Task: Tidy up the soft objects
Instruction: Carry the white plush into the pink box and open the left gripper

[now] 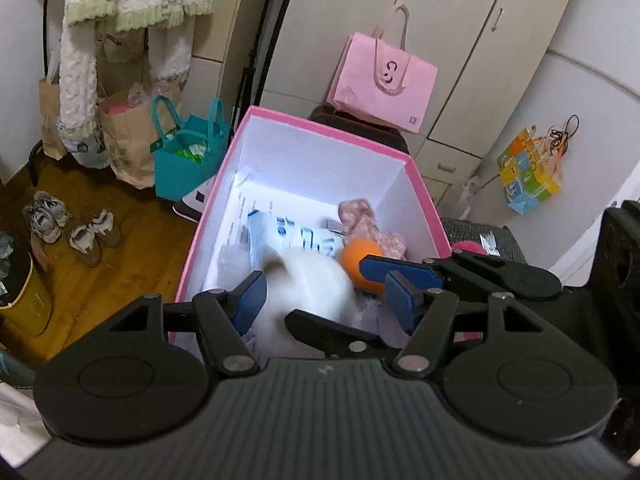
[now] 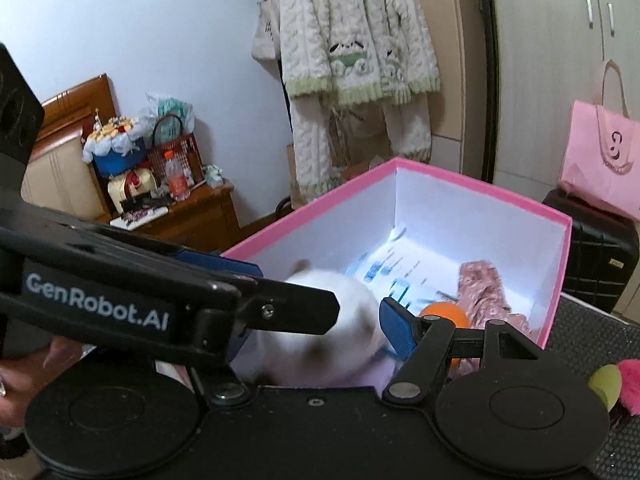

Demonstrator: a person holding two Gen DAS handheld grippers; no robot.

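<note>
Your blurred white plush toy point(image 1: 308, 284) sits inside the pink box point(image 1: 424, 196), perhaps falling, between your spread, empty left gripper point(image 1: 326, 294) fingers. Your right gripper point(image 2: 320, 324) is likewise released; the other gripper's arm reads "GenRobot.AI".

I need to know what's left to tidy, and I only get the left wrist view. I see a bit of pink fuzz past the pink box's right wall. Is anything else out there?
Observer: Yes. In the right wrist view a yellow-green piece sits against the pink fluffy toy, on the dark surface outside the pink box. I cannot tell if it is part of the toy.
Operator: Is the white plush plain white?
Observer: No. The white plush, though blurred, shows brown patches on its near side.
Operator: What's beyond the box's left side?
Observer: A wooden nightstand with an orange-capped bottle on it.
</note>
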